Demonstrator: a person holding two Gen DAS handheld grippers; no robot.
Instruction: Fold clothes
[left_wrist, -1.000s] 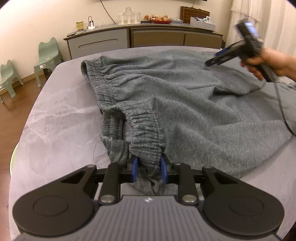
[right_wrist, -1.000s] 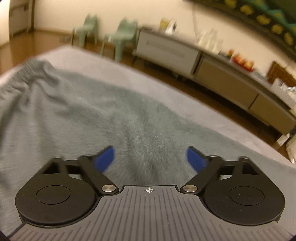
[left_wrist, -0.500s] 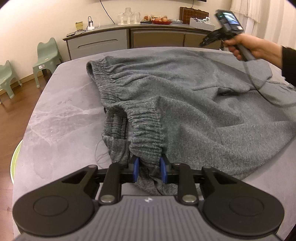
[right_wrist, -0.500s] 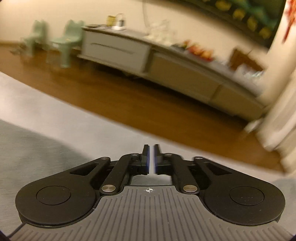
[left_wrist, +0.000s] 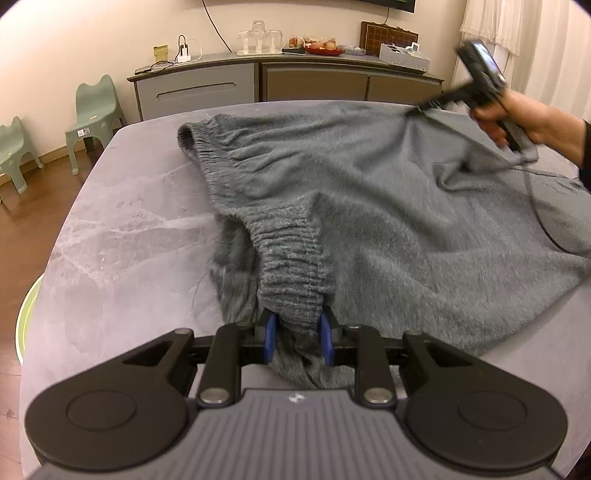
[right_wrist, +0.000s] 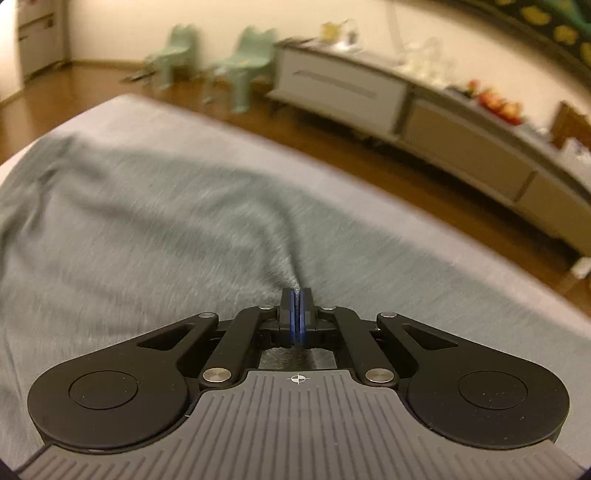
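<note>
While one grey garment (left_wrist: 369, 206) lies spread, both tools, left tool (left_wrist: 296, 339) and right tool (right_wrist: 296, 314), clamp its fabric.

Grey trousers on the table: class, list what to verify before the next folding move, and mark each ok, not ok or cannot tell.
1. Left tool shut on the trousers at the waistband: ok.
2. Right tool shut on a pinch of cloth: ok.
3. Cloth flat between the two holds: not ok, wrinkled and bunched.
4. Trousers wholly on the table: cannot tell, right side out of view.
5. Waistband layers aligned: not ok, one hangs loose beside the held one.
</note>
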